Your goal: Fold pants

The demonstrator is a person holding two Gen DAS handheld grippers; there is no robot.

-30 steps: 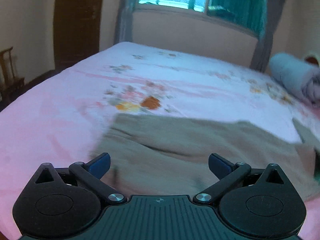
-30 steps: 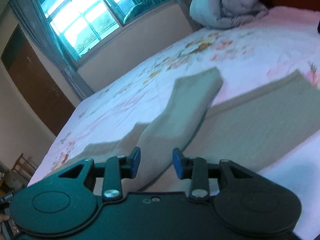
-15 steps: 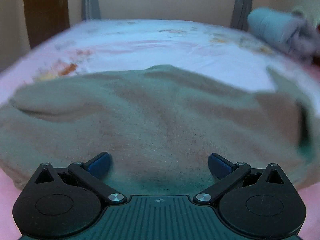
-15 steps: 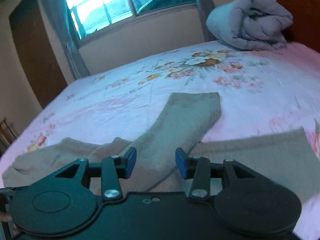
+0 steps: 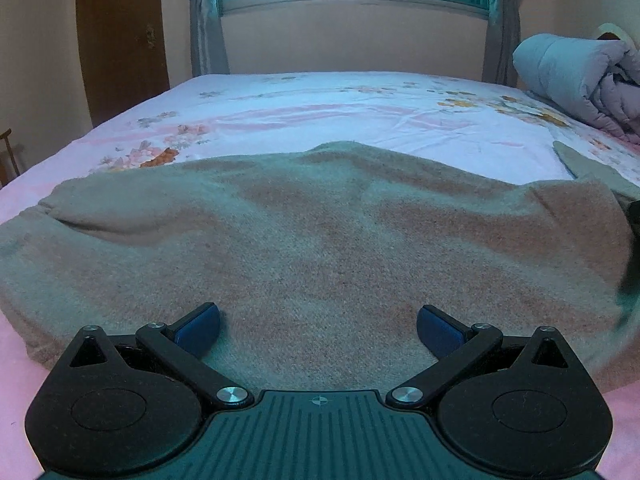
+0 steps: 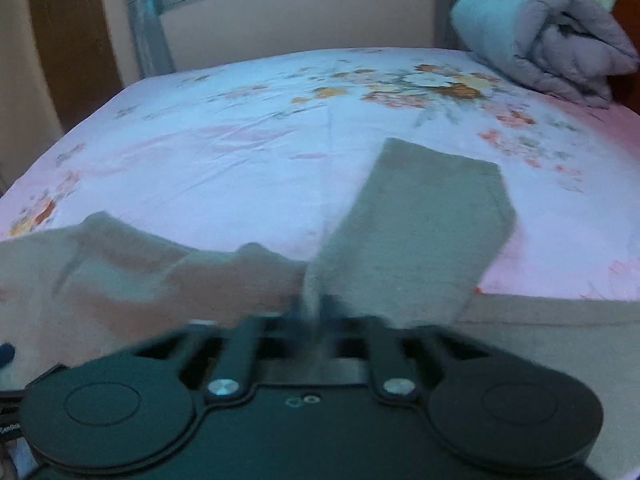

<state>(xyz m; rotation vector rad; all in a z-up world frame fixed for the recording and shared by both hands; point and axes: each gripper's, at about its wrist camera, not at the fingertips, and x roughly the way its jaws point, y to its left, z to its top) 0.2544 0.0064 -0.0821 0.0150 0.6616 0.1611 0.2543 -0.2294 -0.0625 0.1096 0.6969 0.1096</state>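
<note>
Pants (image 5: 320,240): left gripper (image 5: 318,330) fingers spread wide, empty; right gripper (image 6: 316,316) pinched fabric. Best practice was lifting the leg (image 6: 416,224) evenly.

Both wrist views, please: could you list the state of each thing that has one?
Left gripper: open, jaws wide over the cloth.
Right gripper: shut on a fold of the trousers; view blurred.
Beige knit trousers: rumpled on the bed, not yet folded, one leg flat and angled away.
Grey quilt: rolled up at the bed's far right corner.
Floral pink bedsheet: spread, lightly creased.
</note>
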